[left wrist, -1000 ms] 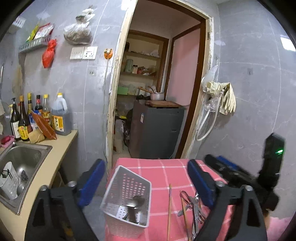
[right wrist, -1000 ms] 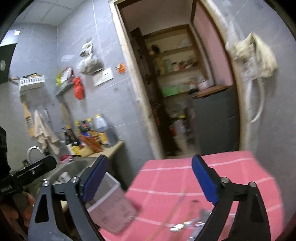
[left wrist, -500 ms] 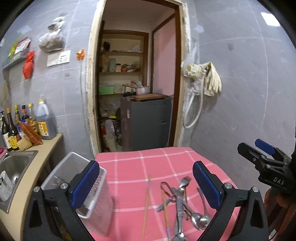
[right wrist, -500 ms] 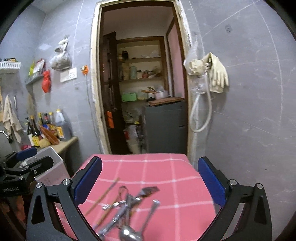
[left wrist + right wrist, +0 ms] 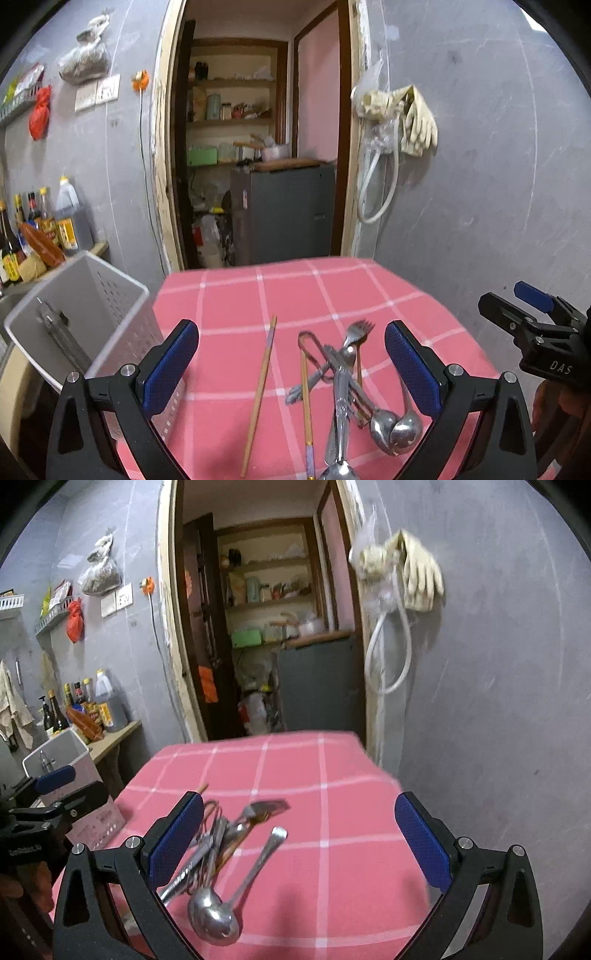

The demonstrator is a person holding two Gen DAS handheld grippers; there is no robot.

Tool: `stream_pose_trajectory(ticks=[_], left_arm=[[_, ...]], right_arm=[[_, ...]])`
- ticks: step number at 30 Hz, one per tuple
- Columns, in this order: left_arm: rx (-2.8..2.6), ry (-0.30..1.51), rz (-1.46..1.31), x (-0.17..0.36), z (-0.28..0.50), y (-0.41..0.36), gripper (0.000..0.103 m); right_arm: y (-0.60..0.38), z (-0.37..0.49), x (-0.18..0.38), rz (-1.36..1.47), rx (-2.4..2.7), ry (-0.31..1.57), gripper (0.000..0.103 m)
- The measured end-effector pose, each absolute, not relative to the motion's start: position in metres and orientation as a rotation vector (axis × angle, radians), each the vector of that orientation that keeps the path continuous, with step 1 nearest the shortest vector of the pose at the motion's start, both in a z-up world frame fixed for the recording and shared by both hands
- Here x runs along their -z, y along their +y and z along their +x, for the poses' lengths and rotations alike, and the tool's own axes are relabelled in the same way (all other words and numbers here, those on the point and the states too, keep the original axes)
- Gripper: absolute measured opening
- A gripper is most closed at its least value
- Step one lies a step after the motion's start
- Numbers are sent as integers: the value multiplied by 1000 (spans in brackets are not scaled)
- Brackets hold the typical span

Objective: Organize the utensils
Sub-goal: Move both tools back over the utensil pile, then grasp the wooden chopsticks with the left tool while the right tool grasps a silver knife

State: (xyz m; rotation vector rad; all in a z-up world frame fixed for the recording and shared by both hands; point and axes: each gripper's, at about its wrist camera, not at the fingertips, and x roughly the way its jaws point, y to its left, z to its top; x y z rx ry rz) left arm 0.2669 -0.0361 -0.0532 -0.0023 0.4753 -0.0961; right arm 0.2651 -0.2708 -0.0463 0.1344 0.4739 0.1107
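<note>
Looking along my fingers, I see the table (image 5: 229, 295) in its pink checked cloth filling the middle of both views. At its left edge stands the white perforated utensil basket (image 5: 85, 306), with a metal piece leaning inside. My left gripper (image 5: 291, 365) hangs above the cloth with its blue pads spread wide and nothing between them. My right gripper (image 5: 299, 838) is likewise spread apart and empty, over the right part of the table. Between the two lies the pile of metal utensils (image 5: 343, 384): a fork (image 5: 356, 332), tongs and two spoons (image 5: 214, 919) crossed over one another. Just left of the pile lie two wooden chopsticks (image 5: 260, 391), apart from each other.
</note>
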Motion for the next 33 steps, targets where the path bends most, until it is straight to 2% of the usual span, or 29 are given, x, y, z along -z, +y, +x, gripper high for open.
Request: stream_pose_trajectory(ticks=[8,10,12,15,24,28,30,33], left_arm=[[107,628,-13,95,298,-39,102],[102,672,-23,106,308,-37,101],[99,718,-39,115,318,-33,97],[84,790,-43,128,331,-29,90],[65,927,-52,153,356,-22,86],[49,955,-41,160,360,-23,79],[51,959,-24,160,360,-27,75],[61,968,-18,158,359,-30,61]], right_arm=[[-272,297,102,215,-232,626,101],[-270,303,114,236,-256,663,93],[-266,311,124,250,-278,705,79],[-257,324,139,260,-314,785,69],[-226,349,153,156,-281,892,64],[-209,353,152,72,-239,909,61],[-205,352,152,36,-204,917,51],[-204,350,149,26,-183,929,42]])
